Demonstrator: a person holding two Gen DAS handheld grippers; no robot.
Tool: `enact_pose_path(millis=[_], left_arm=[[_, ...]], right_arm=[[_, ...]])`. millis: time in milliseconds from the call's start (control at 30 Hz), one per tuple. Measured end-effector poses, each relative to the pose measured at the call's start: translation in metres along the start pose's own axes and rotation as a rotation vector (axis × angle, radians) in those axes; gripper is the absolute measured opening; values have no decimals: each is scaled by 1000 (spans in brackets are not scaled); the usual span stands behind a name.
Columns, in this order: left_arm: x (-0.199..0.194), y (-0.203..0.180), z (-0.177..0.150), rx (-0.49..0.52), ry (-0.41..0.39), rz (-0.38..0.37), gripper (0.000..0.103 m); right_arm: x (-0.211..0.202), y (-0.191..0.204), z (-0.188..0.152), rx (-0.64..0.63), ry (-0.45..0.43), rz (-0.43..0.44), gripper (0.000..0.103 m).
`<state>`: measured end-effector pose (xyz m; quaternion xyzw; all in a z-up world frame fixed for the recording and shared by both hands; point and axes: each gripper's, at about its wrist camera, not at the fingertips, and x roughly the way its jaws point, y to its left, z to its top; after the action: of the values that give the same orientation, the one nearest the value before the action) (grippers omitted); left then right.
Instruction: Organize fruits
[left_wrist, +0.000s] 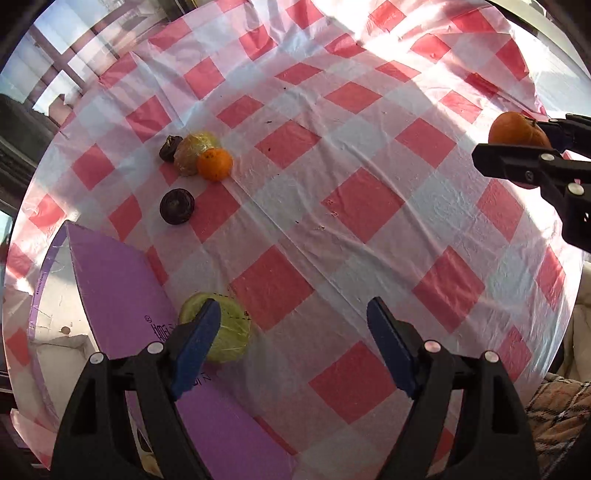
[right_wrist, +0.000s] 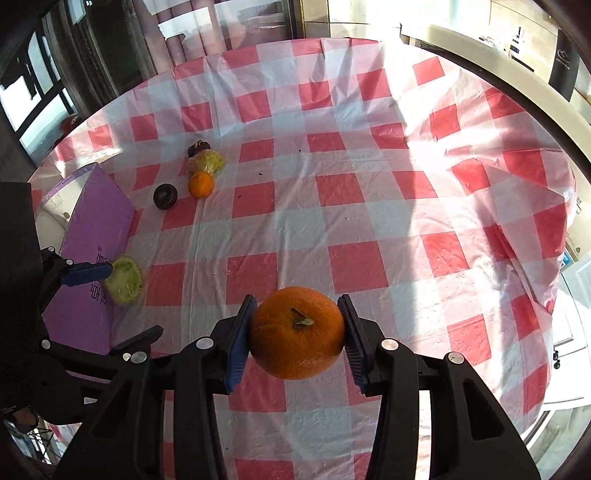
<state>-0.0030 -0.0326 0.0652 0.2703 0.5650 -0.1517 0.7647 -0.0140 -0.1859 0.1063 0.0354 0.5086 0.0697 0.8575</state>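
A round counter draped in a wrinkled red-and-white checked plastic cloth (right_wrist: 369, 206) stood in a sunlit room with dark-framed windows behind it. The right gripper (right_wrist: 297, 334) was closed on a large orange with a green stem stub (right_wrist: 297, 332), its blue pads (right_wrist: 240, 332) pressed against both sides of the fruit, which hung clear above the cloth. The left gripper (left_wrist: 293, 343) was spread wide with nothing between its blue pads (left_wrist: 197, 347); one pad overlapped a wrapped yellow-green fruit (left_wrist: 225, 332), though contact could not be judged. That fruit lay just beside the edge of a purple open cardboard box (left_wrist: 118, 280) at the counter's left side. Farther back sat a small orange tangerine (left_wrist: 214, 164) touching a yellowish fruit in clear wrap (left_wrist: 192, 149), with a small dark fruit (left_wrist: 170, 147) behind it and a round dark purple fruit (left_wrist: 177, 206) nearer the box.
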Motion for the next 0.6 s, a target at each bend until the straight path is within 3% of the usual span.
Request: enact_pose_path(millis=[100, 267, 400, 467, 533, 600], left_arm=[[22, 11, 18, 81, 125, 11, 81], [62, 24, 38, 253, 417, 8, 85], [92, 22, 31, 382, 570, 46, 91], [106, 24, 21, 374, 655, 9, 91], [112, 30, 14, 342, 653, -9, 95], [105, 39, 16, 300, 612, -59, 83]], right_arm=[[12, -12, 6, -5, 7, 38, 45], [26, -22, 12, -2, 5, 98, 45], [31, -33, 9, -1, 5, 115, 45], [30, -43, 7, 18, 2, 115, 45], [30, -55, 5, 44, -4, 106, 45], [30, -67, 3, 74, -4, 91, 45]])
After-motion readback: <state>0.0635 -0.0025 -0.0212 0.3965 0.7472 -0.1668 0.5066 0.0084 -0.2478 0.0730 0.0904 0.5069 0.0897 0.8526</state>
